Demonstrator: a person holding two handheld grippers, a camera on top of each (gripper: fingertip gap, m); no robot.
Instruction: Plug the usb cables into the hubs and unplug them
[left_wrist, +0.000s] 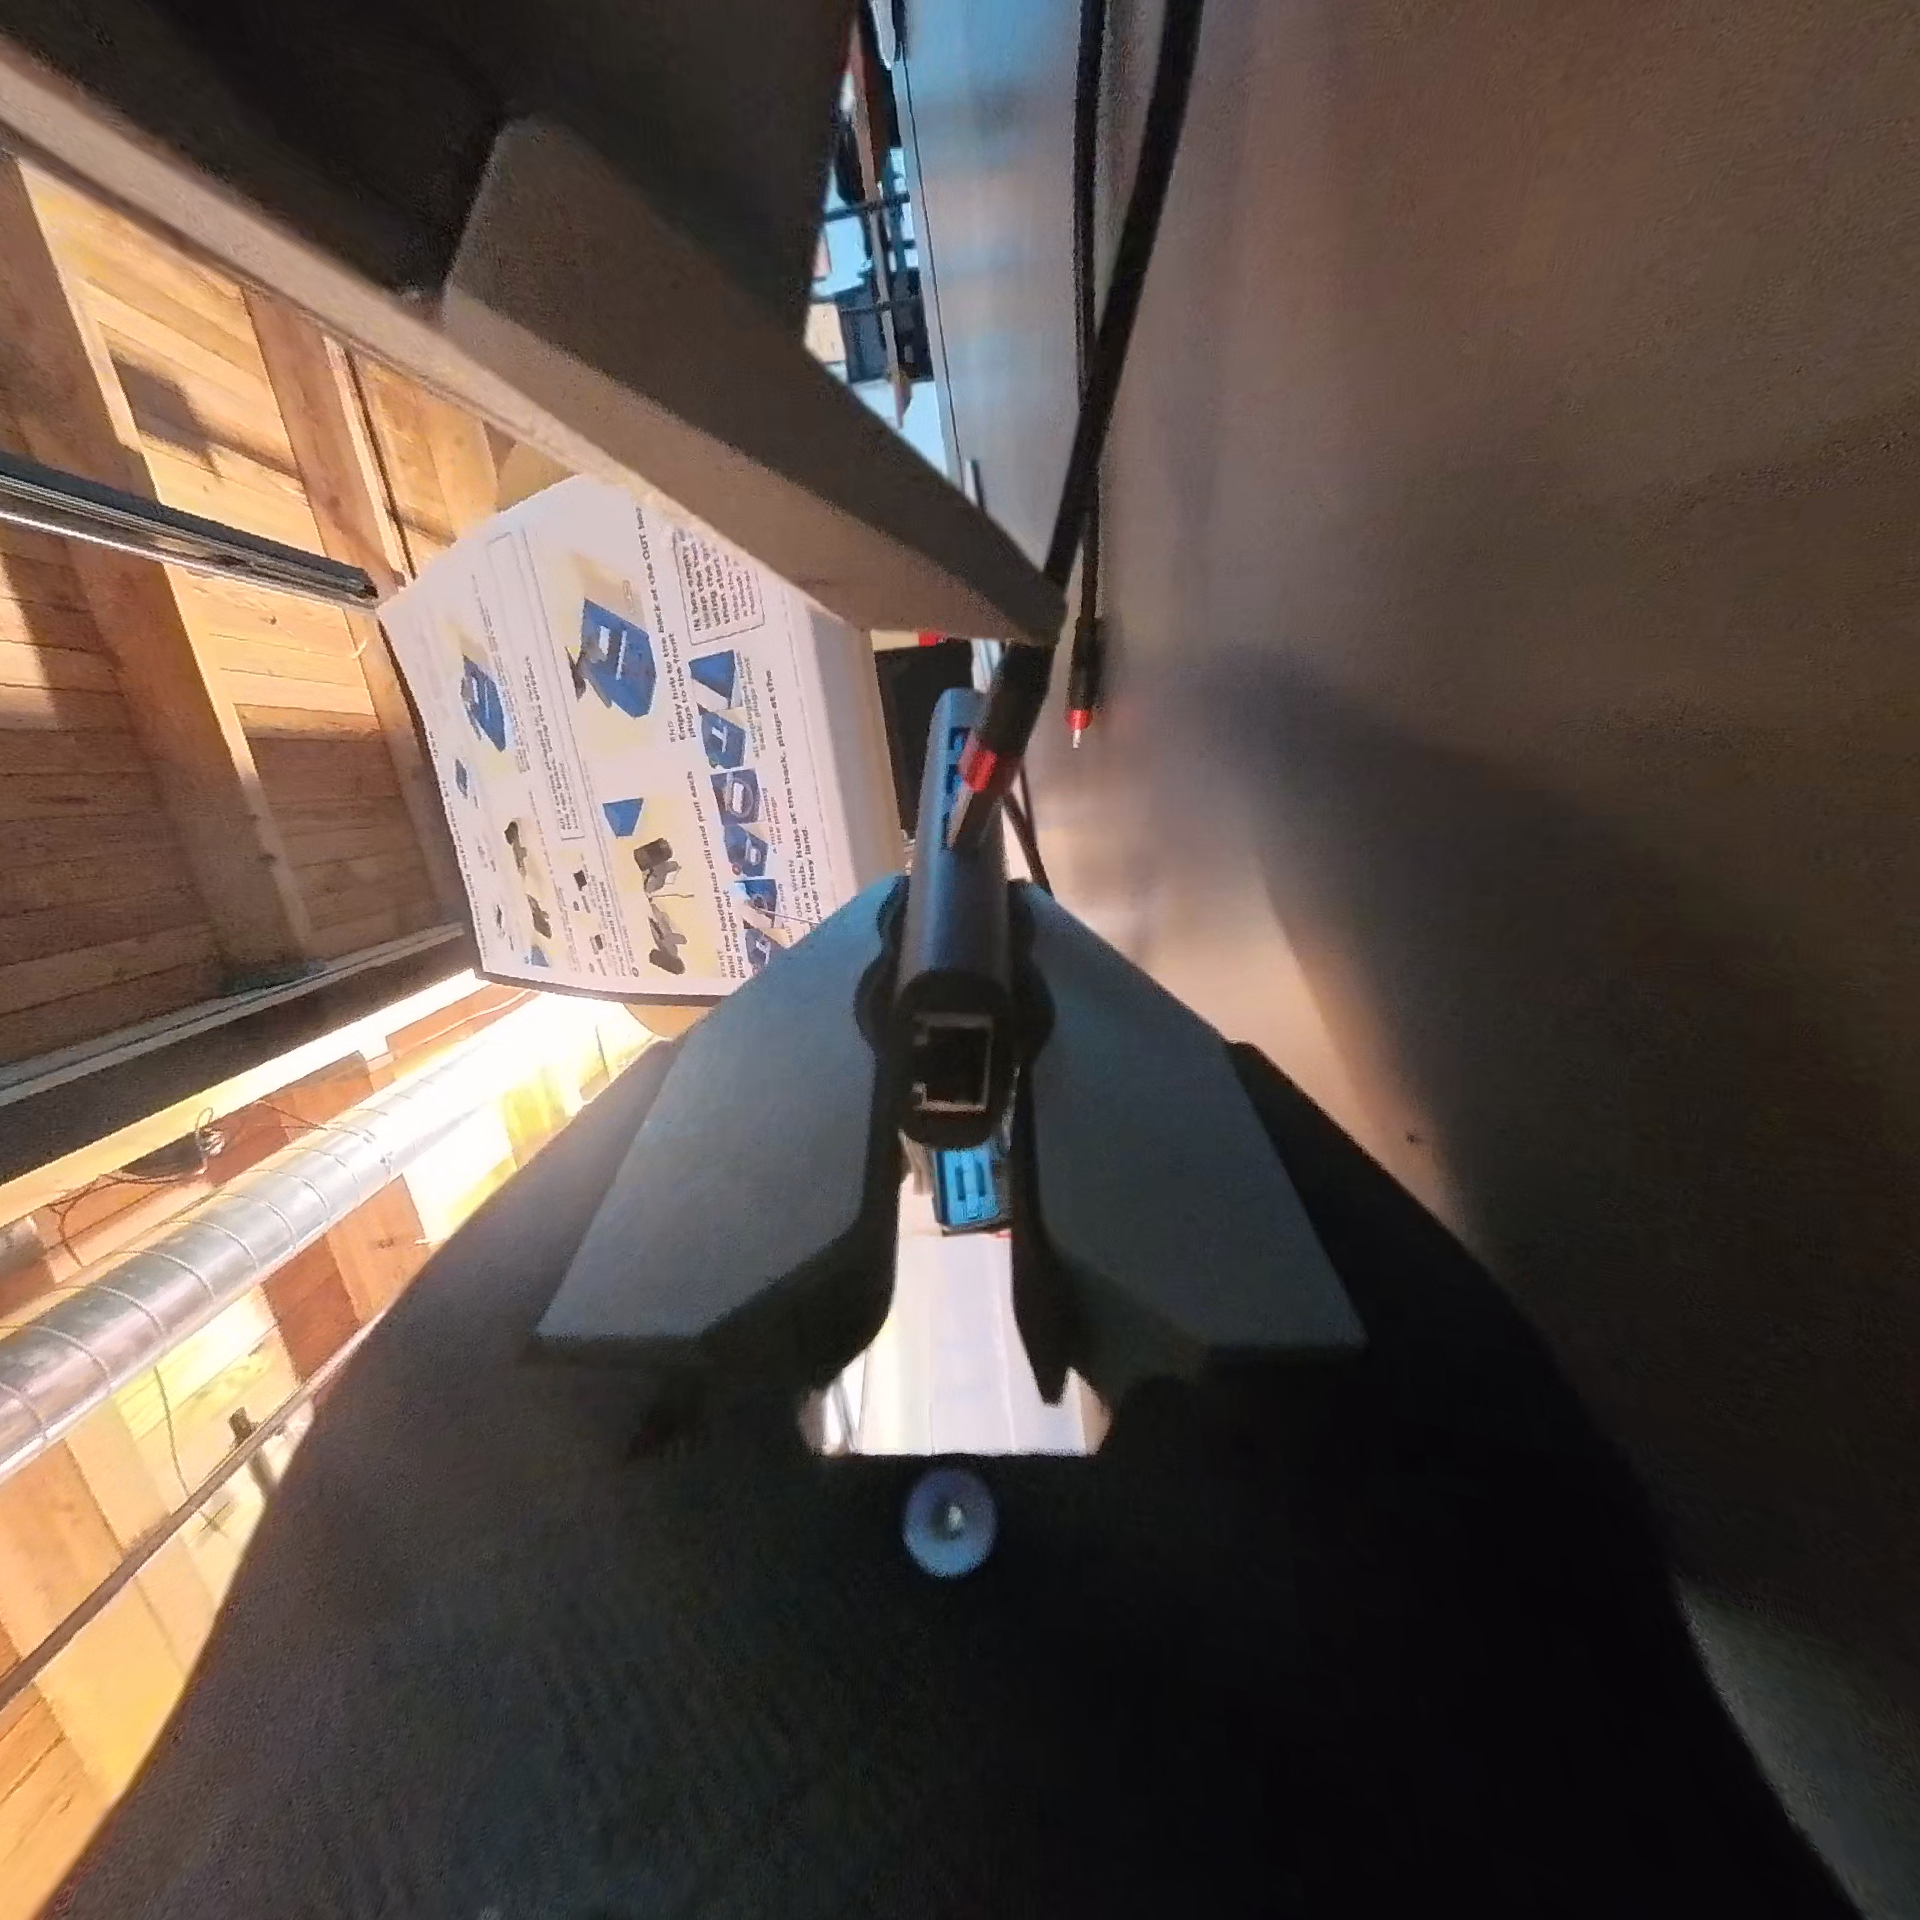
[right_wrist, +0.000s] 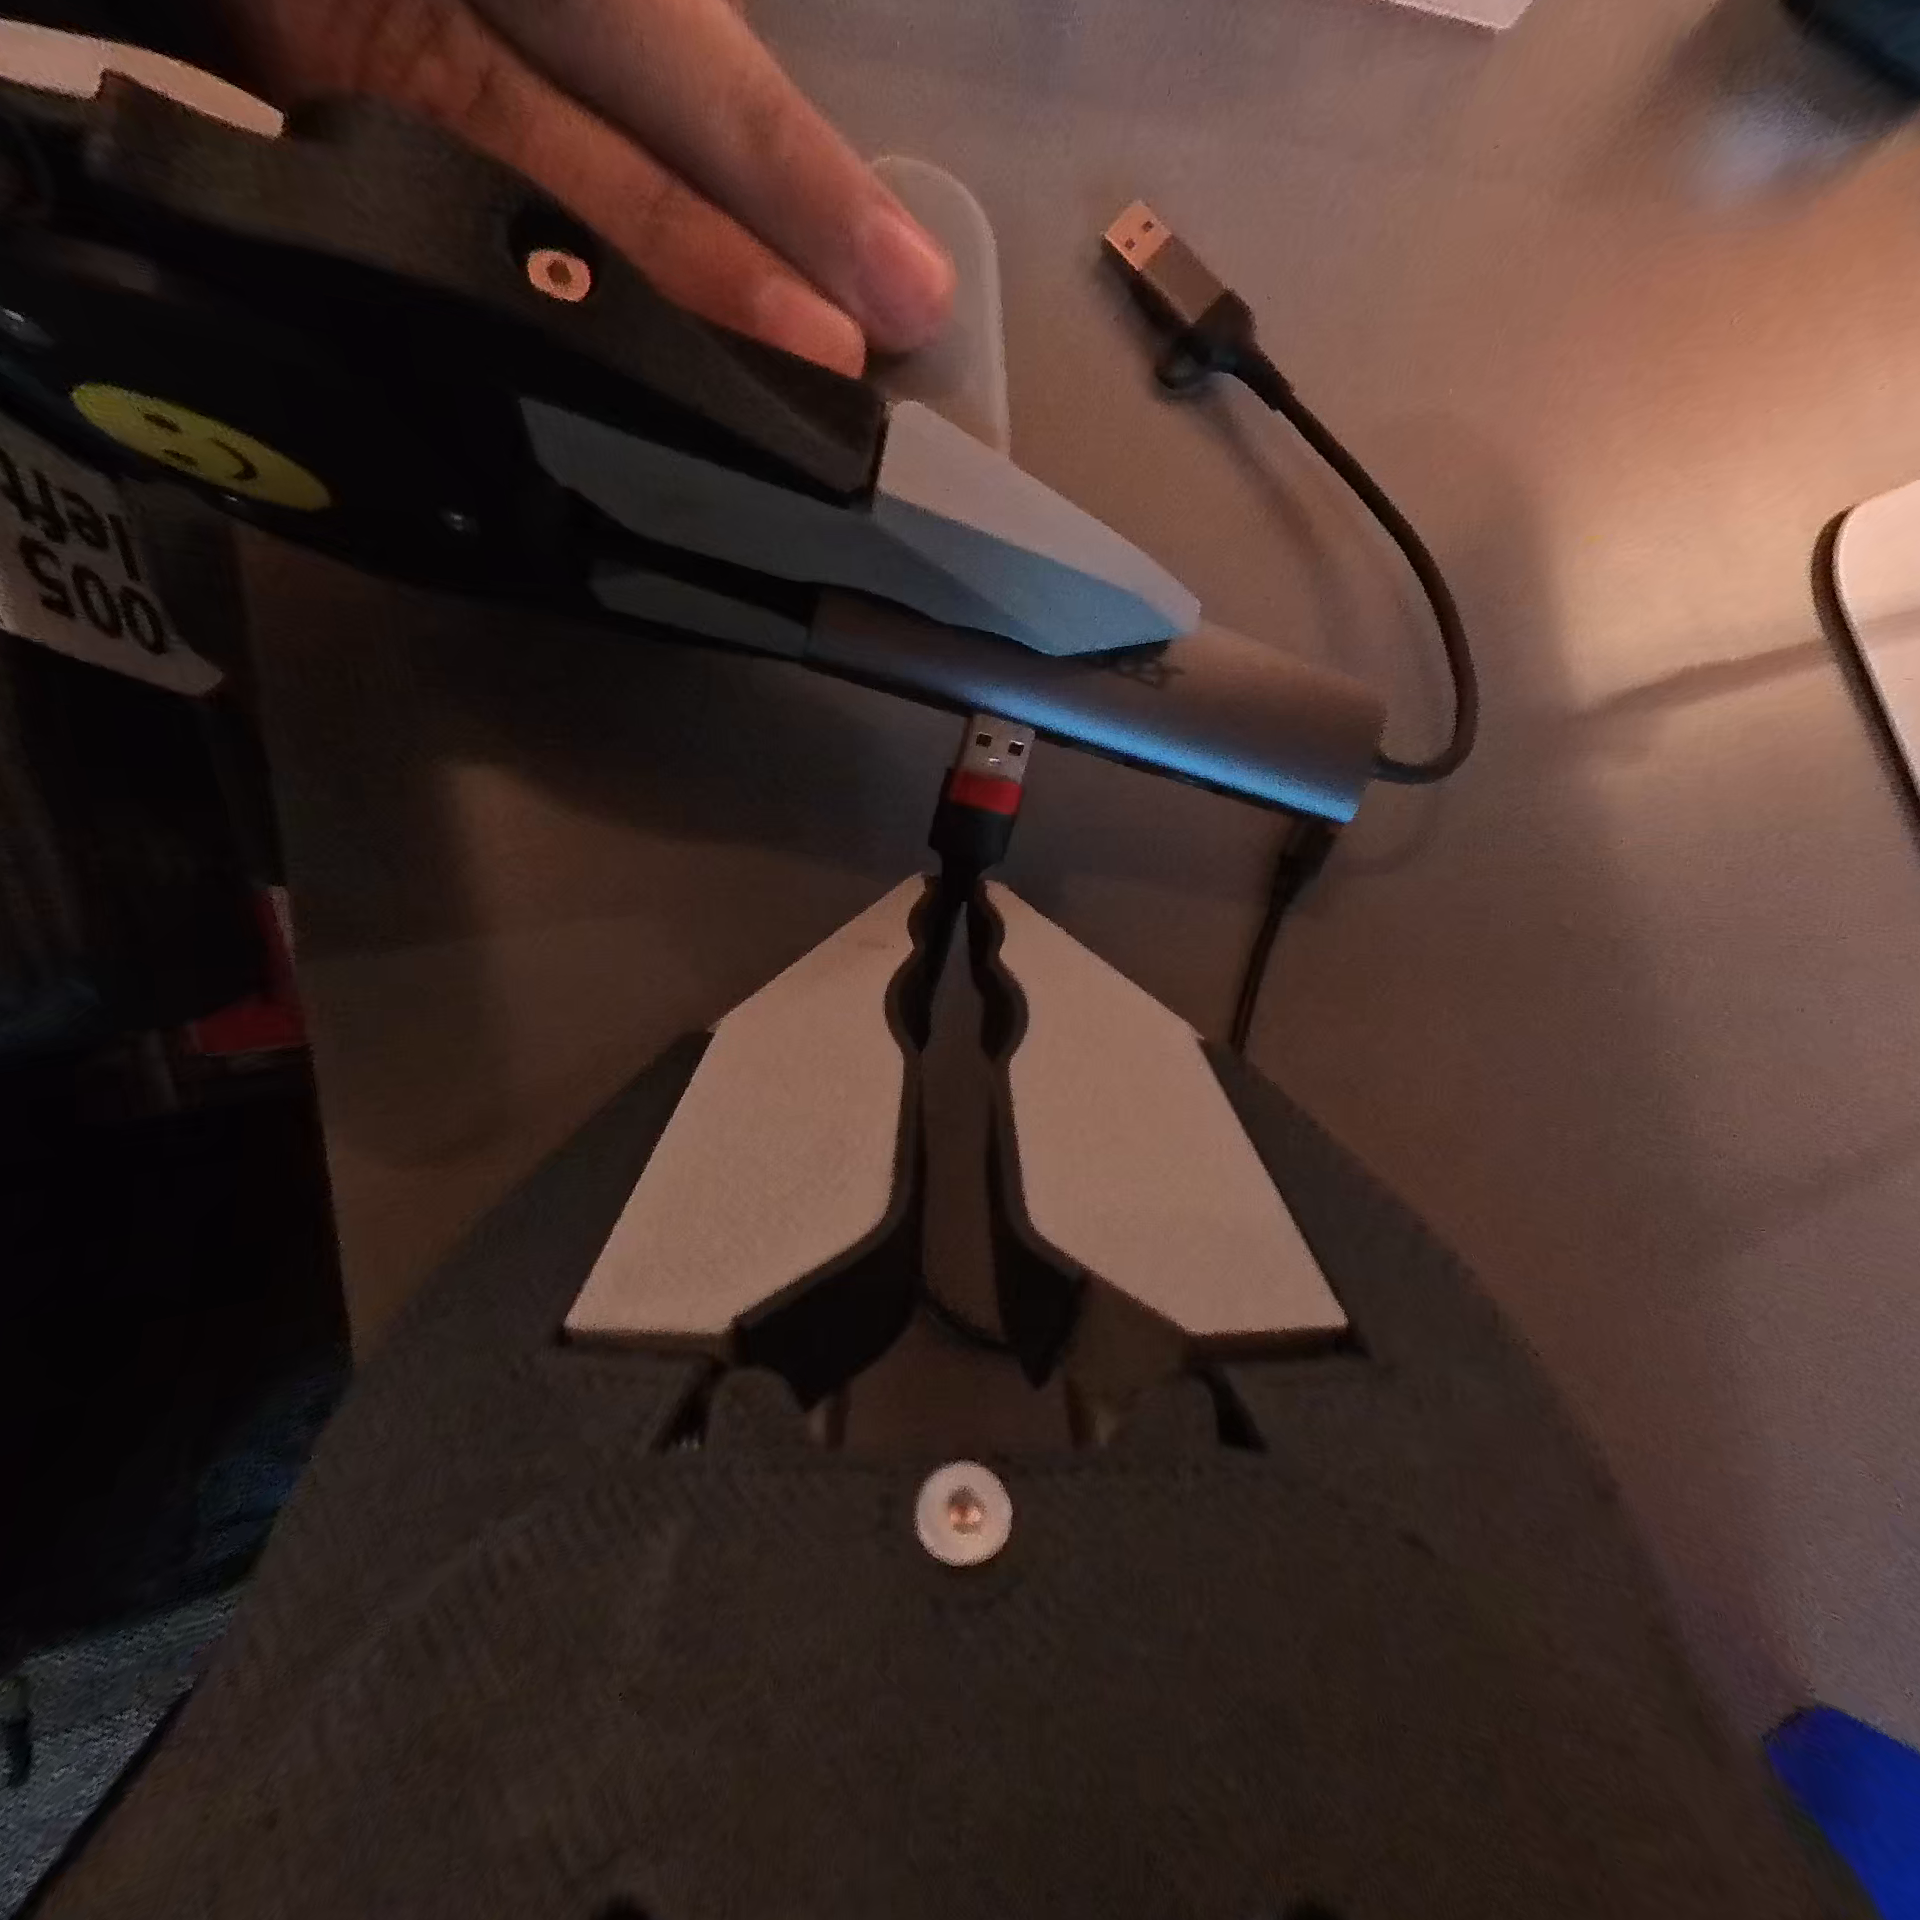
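The left claw (right_wrist: 1039, 613) is clamping one slim, smooth grey metal hub (right_wrist: 1236, 707) above the matte grey table (right_wrist: 1558, 935), its braided black lead (right_wrist: 1423, 582) curling away to a loose plug. The right claw (right_wrist: 954, 894) is pinching one braided black cable (right_wrist: 951, 831) behind its red-collared silver plug (right_wrist: 1000, 750), whose tip is entering the hub's edge. A hand (right_wrist: 665, 177) is steadying the left claw.

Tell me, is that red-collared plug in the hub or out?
Partly in at most: the plug meets the hub, but most of its metal tip shows bare. The right claw pinches its cable.
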